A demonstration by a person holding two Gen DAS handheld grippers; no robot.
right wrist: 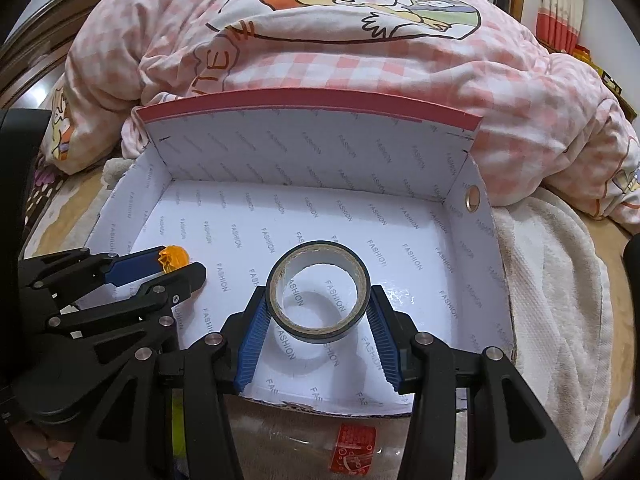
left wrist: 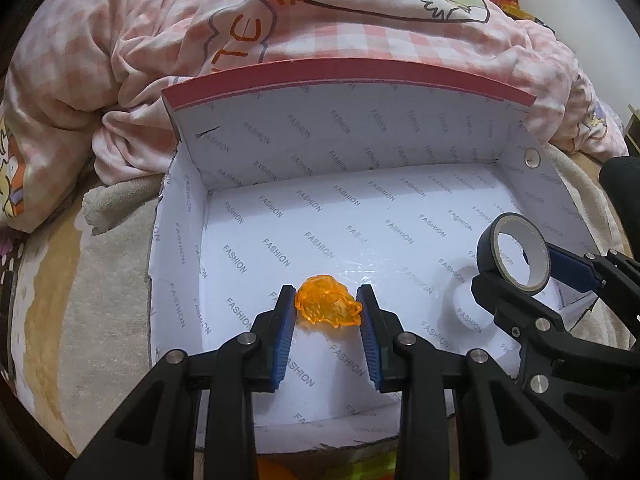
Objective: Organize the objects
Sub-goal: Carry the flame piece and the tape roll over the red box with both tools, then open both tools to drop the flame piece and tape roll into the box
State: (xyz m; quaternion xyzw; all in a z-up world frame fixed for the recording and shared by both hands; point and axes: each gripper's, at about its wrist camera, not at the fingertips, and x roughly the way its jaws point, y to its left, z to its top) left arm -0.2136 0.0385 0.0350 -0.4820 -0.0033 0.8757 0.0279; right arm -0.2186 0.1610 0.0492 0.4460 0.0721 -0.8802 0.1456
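Two claws hold things over the white printed cardboard box (right wrist: pixel 472 264).
Left claw (left wrist: pixel 326 308) grips the orange translucent plastic piece (left wrist: pixel 326 306); right claw (right wrist: pixel 318 312) clamps the black tape roll (right wrist: pixel 318 294).

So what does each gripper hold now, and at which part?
The left gripper holds the orange plastic piece by its two opposite sides. The right gripper holds the tape roll by its outer rim, over the box.

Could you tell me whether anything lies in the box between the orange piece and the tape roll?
Nothing: between the orange piece and the tape roll, both held above the box, only its bare printed floor shows, clearest in the left wrist view.
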